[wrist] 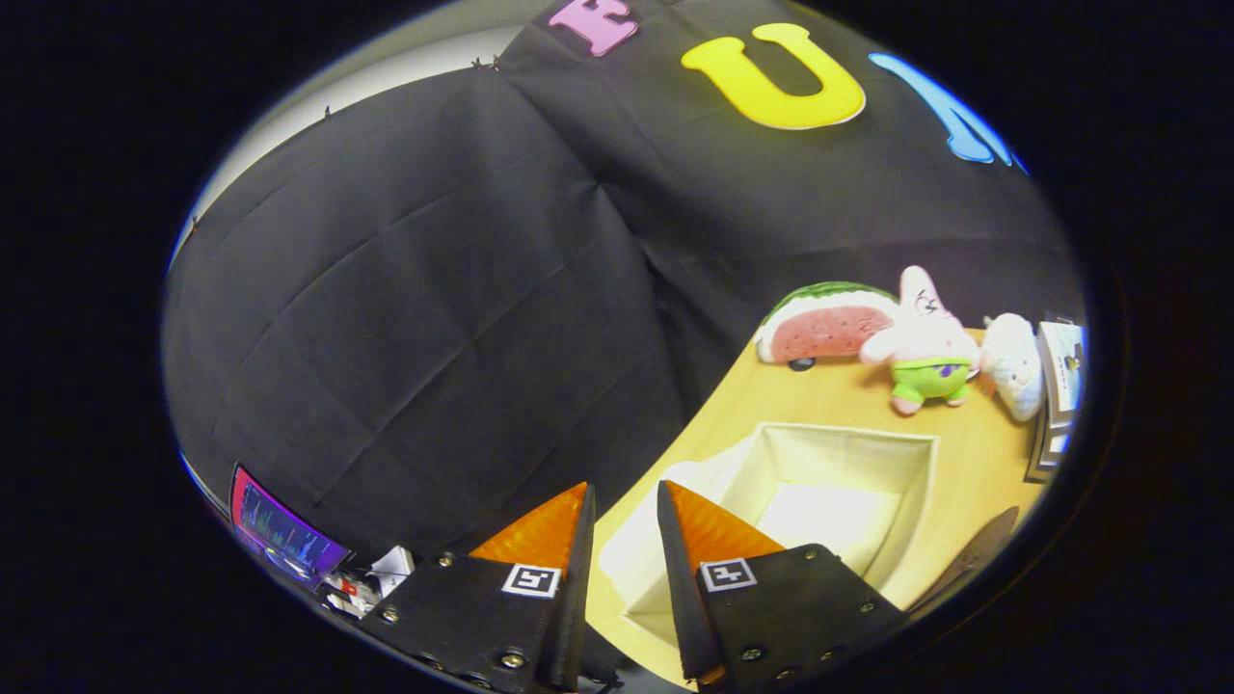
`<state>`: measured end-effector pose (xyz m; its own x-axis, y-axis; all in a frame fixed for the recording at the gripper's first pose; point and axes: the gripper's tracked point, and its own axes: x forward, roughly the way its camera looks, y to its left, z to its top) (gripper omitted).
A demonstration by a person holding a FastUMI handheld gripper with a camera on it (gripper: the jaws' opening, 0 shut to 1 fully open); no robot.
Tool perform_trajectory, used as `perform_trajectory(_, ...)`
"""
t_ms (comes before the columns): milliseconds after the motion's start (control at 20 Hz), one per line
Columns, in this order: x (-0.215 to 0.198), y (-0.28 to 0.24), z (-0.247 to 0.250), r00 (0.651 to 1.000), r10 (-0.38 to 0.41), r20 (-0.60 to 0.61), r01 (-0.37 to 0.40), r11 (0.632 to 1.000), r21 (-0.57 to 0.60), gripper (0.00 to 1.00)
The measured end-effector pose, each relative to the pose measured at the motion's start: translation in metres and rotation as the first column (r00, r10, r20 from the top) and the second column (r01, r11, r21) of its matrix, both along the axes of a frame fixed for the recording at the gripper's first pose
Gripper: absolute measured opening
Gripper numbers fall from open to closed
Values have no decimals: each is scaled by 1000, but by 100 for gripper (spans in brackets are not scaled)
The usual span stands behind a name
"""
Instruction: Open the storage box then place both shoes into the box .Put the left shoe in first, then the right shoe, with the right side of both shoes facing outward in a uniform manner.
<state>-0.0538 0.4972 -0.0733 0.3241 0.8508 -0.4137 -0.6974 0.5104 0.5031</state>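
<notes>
Storage box sat open on yellow table, plush toys beyond far rim. Gripper fingers narrowly apart over near-left corner, holding nothing.

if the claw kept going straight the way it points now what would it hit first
Most likely the near wall of the open storage box, just ahead of the open, empty claw. Depth is unclear; it could pass over the box's edge toward the black cloth wall.

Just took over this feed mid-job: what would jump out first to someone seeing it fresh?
The open cream storage box on the yellow table, just beyond the gripper, whose fingers stand slightly apart holding nothing. Behind the box, a row of plush toys: a watermelon slice, a pink starfish and a white one.
</notes>
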Motion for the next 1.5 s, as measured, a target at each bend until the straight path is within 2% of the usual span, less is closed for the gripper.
perform_trajectory(150,28,-61,0,992,-107,71,108,994,-12,39)
perform_trajectory(350,55,-136,-5,964,-233,130,238,971,-26,39)
perform_trajectory(600,76,-209,-15,919,-368,145,377,925,-39,38)
perform_trajectory(900,80,-285,-45,854,-486,187,510,854,-105,39)
perform_trajectory(1200,65,-325,-103,825,-538,174,565,796,-216,39)
perform_trajectory(1500,40,-338,-170,834,-546,81,539,774,-332,39)
